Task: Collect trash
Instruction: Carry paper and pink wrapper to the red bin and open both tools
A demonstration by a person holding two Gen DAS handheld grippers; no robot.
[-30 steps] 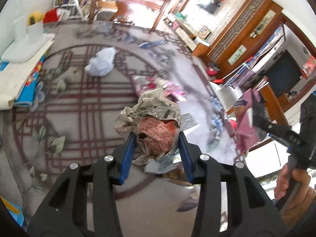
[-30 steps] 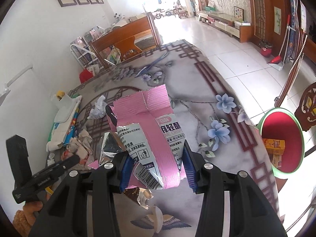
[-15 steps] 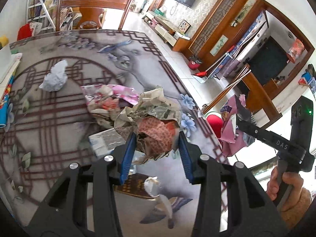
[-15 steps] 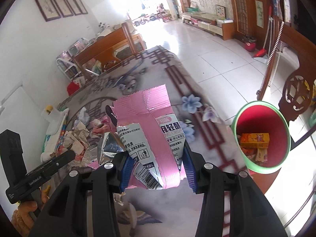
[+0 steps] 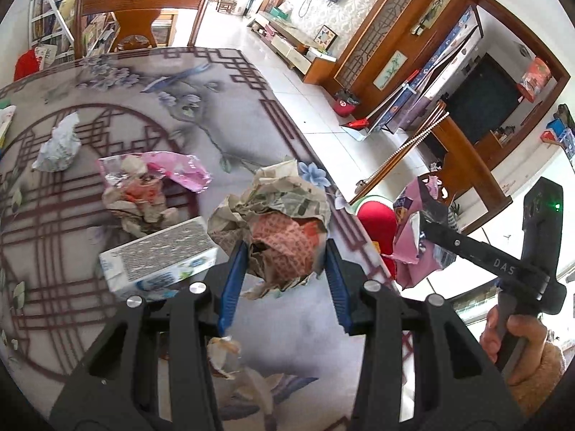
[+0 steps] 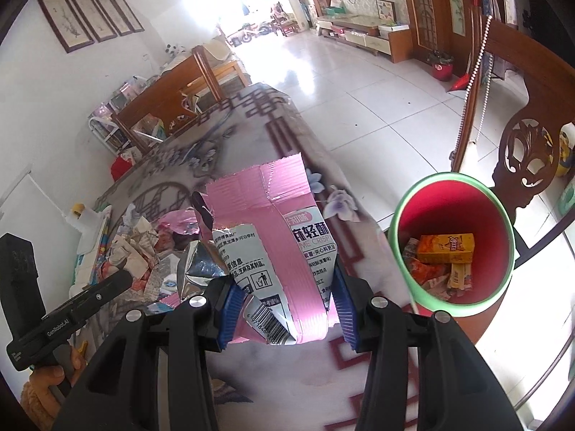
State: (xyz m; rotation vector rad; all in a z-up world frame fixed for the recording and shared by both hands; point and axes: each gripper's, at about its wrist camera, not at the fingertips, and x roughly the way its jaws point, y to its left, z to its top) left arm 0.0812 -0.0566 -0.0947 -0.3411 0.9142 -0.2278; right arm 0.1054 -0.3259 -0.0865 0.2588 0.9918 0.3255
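My left gripper [image 5: 284, 280] is shut on a crumpled newspaper wad [image 5: 276, 222] and holds it above the patterned table [image 5: 179, 115]. My right gripper [image 6: 284, 309] is shut on a torn pink snack bag [image 6: 276, 244], near the table's right edge. It also shows in the left wrist view [image 5: 417, 237]. A red bin with a green rim [image 6: 452, 244] stands on the floor to the right of the bag and holds several wrappers and an orange box [image 6: 445, 248]. The bin also shows in the left wrist view [image 5: 373, 222].
On the table lie a white carton [image 5: 158, 255], a pile of pink foil and paper [image 5: 143, 186], a white crumpled wad [image 5: 57, 147] and paper scraps [image 5: 222, 352]. A carved wooden chair [image 6: 532, 151] stands behind the bin. Another chair [image 5: 143, 18] stands at the table's far end.
Both grippers have moved right toward the table edge with their loads. The red bin is now larger and closer in the right wrist view.
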